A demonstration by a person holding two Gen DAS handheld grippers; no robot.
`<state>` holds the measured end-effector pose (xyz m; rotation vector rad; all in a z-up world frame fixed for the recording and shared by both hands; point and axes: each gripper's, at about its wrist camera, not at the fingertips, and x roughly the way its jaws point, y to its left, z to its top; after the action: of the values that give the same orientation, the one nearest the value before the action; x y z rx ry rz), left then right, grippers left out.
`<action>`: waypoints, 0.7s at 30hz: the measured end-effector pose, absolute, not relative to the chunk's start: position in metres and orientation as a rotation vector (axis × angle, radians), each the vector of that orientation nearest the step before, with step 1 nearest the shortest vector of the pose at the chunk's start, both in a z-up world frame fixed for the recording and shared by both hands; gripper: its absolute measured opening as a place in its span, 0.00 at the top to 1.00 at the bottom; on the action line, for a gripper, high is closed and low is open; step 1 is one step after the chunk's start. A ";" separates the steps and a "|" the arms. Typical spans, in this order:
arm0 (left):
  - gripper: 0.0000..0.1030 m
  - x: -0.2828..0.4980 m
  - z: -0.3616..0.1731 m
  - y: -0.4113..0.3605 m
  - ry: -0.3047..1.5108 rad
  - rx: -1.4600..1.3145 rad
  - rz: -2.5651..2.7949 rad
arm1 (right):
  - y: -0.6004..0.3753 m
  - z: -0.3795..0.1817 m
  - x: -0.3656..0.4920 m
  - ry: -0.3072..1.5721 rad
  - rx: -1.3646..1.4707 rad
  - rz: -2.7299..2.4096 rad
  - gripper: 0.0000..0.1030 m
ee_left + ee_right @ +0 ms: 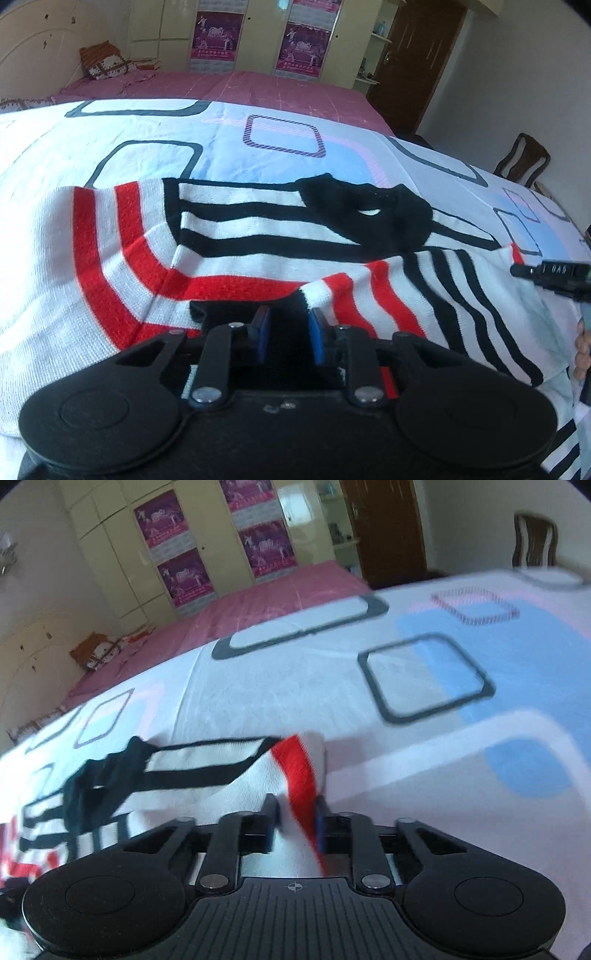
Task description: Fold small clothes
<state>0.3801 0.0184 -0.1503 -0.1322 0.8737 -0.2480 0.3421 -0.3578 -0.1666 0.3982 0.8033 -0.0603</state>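
The striped sweater (229, 236) lies flat on the patterned bedsheet (55, 147), long axis running left to right across my view, black collar (369, 218) toward the far edge. My left tool (288, 334) is clamped on its black hem; my right tool (297, 819) grips a red-striped edge. I should lift both corners evenly and carry them toward the collar, keeping the fold line straight.

Cream wardrobe (173, 33) with purple posters (216, 35), brown door (417, 55).
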 end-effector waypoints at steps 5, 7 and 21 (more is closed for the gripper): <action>0.77 0.380 -0.145 0.016 0.881 -0.126 -0.232 | -0.350 -0.158 0.338 0.781 0.309 -0.078 0.84; 0.71 0.377 -0.140 0.013 0.863 -0.124 -0.228 | -0.346 -0.144 0.330 0.728 0.279 -0.112 0.84; 0.72 0.371 -0.142 0.015 0.884 -0.063 -0.215 | -0.275 -0.148 0.328 0.802 0.211 0.087 0.84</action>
<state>0.3712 0.0154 -0.1419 -0.0630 0.8841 -0.2146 0.3279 -0.2752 -0.1479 0.2108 0.8021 0.0871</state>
